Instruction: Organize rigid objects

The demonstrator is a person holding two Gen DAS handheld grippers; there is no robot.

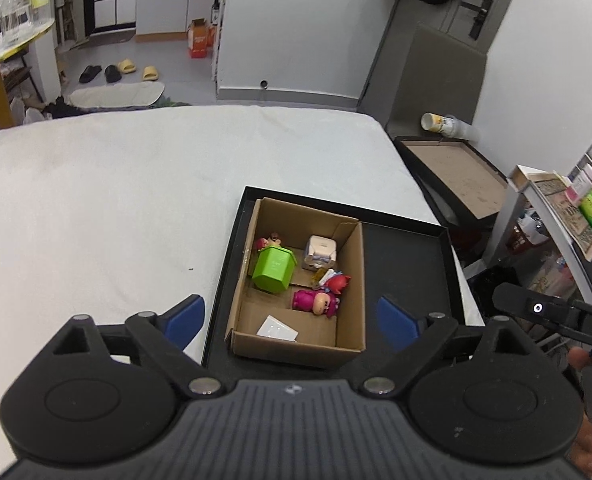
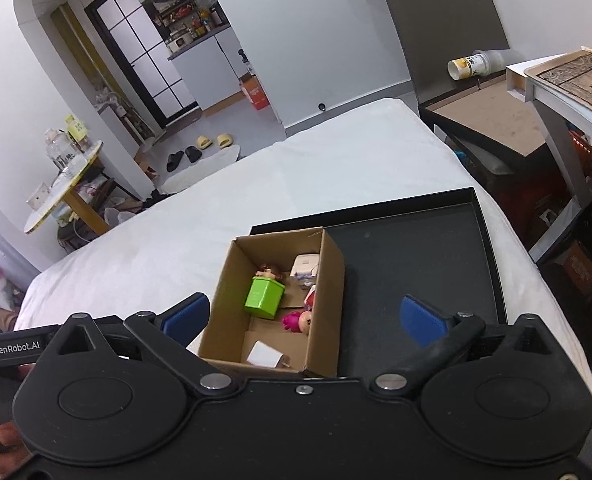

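A brown cardboard box [image 1: 352, 280] [image 2: 328, 280] stands in the left part of a black tray [image 1: 408, 256] [image 2: 416, 256] on a white bed. Inside it lie a green box-shaped toy [image 1: 273, 269] [image 2: 263, 295], a white cube toy [image 1: 320, 253] [image 2: 304, 265], a pink figure [image 1: 316, 302] [image 2: 296, 321], a red figure [image 1: 336, 280], a small doll [image 1: 267, 242] [image 2: 269, 270] and a white card [image 1: 276, 328] [image 2: 264, 354]. My left gripper [image 1: 291, 320] is open and empty, above the box's near side. My right gripper [image 2: 304, 320] is open and empty, also above the box.
The white bed [image 1: 115, 208] [image 2: 215, 208] extends left and far. A low black table [image 1: 456, 172] [image 2: 492, 120] with a tipped paper cup [image 1: 440, 124] [image 2: 472, 65] stands past the bed's right edge. A cluttered shelf [image 1: 568, 208] [image 2: 568, 80] is at right.
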